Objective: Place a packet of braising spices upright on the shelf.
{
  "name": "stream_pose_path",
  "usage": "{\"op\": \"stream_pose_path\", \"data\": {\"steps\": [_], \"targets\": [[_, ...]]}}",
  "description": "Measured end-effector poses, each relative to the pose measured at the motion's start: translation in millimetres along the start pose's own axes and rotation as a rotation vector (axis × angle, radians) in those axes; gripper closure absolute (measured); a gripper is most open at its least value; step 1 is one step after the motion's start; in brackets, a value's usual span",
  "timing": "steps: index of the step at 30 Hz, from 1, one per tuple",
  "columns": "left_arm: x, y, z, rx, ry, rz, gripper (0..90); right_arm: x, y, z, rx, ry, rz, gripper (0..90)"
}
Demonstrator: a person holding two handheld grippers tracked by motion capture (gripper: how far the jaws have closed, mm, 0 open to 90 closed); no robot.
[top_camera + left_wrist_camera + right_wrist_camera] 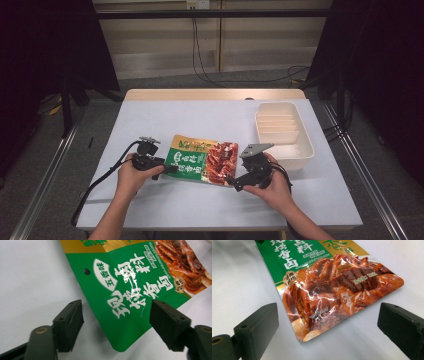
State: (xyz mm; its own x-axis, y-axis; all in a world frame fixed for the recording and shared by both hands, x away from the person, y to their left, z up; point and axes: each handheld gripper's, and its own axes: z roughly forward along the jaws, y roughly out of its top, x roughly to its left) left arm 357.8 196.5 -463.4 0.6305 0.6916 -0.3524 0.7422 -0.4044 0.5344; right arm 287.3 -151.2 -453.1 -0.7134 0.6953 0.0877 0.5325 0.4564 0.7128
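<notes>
On the white bench (pixel 165 210), the left claw (pixel 169 169) and the right claw (pixel 231 181) stand at the two near corners of the food pouch (pixel 202 161). The pouch lies flat, its long axis running from 9 to 3 o'clock, the green end toward 9 and the red meat picture toward 3. The left claw's jaws are partly open around the green corner (pixel 125 340) without pressing it. The right claw's jaws stand wide open, the red corner (pixel 307 335) between them, untouched. Small print on the pouch is hard to read. At 2 o'clock, farther off, stands a white tray (pixel 305 155).
</notes>
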Motion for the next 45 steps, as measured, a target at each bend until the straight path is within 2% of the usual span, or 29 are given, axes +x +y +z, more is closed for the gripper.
{"op": "stream_pose_path", "data": {"steps": [8,10,11,12,14,15,17,18,19,20,21,22,24,25,27,29,30,31,33,36,37,40,41,43,45], "targets": [[-0.2,3.2,3.2,0.002,-0.023,0.009,34.5,-0.8,1.1,-1.9,-0.01,0.005,-0.002,3.6],[-0.2,5.3,4.1,-0.014,-0.056,-0.042,35.7,-1.3,1.3,-2.3,-0.008,0.005,0.002,3.6],[-0.2,5.3,4.1,-0.014,-0.056,-0.042,36.4,-1.3,1.3,-2.3,-0.008,0.005,0.002,3.6],[-0.4,6.2,5.0,-0.023,-0.075,-0.066,36.4,-1.3,1.3,-2.2,-0.011,0.001,0.003,3.6],[-1.4,8.0,6.3,-0.011,-0.094,-0.075,44.1,-1.3,1.4,-2.6,-0.009,0.003,0.003,3.6],[-2.7,8.3,7.2,-0.03,-0.101,-0.105,46.2,-1.2,1.4,-2.3,-0.011,0.002,0.003,3.6],[-2.7,8.7,7.0,-0.03,-0.107,-0.113,48.5,-1.5,1.5,-2.2,-0.011,0.003,0.0,3.6],[-2.0,9.1,6.4,-0.023,-0.105,-0.108,55.8,-1.5,1.5,-1.7,-0.012,0.004,0.0,3.7],[-2.2,9.3,6.2,-0.021,-0.105,-0.117,55.8,-1.5,1.5,-1.7,-0.012,0.004,0.0,3.7],[-2.7,9.6,6.6,-0.032,-0.095,-0.137,63.1,-1.5,1.5,-1.7,-0.011,0.005,-0.001,3.6],[-2.6,9.6,6.7,-0.034,-0.098,-0.143,63.1,-1.2,1.4,-1.3,-0.012,0.004,0.0,3.6],[-1.7,9.7,6.1,-0.019,-0.1,-0.125,66.5,-0.9,1.6,-0.9,-0.008,0.004,-0.003,3.6],[-4.0,10.6,5.8,-0.007,-0.095,-0.124,79.7,-0.5,2.0,-0.4,-0.009,0.005,-0.008,3.6],[-4.8,11.1,5.1,0.005,-0.099,-0.128,79.7,-0.4,2.2,-0.4,-0.01,0.007,-0.008,3.6],[-5.6,11.8,3.8,-0.002,-0.107,-0.141,87.5,0.2,2.4,-0.3,-0.007,0.005,-0.006,3.7],[-7.1,13.2,1.4,-0.007,-0.117,-0.143,88.9,0.4,2.4,0.2,-0.005,0.013,-0.007,3.7],[-7.8,14.3,-0.3,-0.017,-0.108,-0.132,89.8,0.6,2.4,0.4,-0.007,0.008,-0.009,3.6],[-11.5,17.0,-2.6,-0.036,-0.108,-0.141,90.0,0.8,3.0,0.0,-0.008,0.014,-0.011,3.6],[-12.4,19.7,-7.4,-0.033,-0.122,-0.129,90.0,0.6,4.0,-0.9,-0.012,0.016,-0.013,3.6],[-16.8,23.4,-11.5,-0.044,-0.101,-0.138,90.0,0.6,5.1,-2.7,-0.008,0.012,-0.01,3.6],[-18.1,28.0,-17.9,-0.013,-0.093,-0.096,90.0,-1.0,5.4,-3.2,-0.017,0.025,-0.016,3.6],[-20.9,32.0,-23.9,-0.019,-0.105,-0.108,90.0,0.3,4.9,-2.3,-0.009,0.017,-0.015,3.4],[-24.6,36.3,-29.3,-0.005,-0.091,-0.088,90.0,0.9,4.8,-1.9,-0.003,0.02,-0.014,3.4],[-27.1,38.8,-31.9,-0.005,-0.093,-0.095,90.0,1.7,4.8,-1.2,-0.001,0.022,-0.015,3.5],[-29.0,45.1,-40.1,0.014,-0.096,-0.076,90.0,3.8,5.9,0.4,-0.001,0.031,-0.022,3.4]]}}
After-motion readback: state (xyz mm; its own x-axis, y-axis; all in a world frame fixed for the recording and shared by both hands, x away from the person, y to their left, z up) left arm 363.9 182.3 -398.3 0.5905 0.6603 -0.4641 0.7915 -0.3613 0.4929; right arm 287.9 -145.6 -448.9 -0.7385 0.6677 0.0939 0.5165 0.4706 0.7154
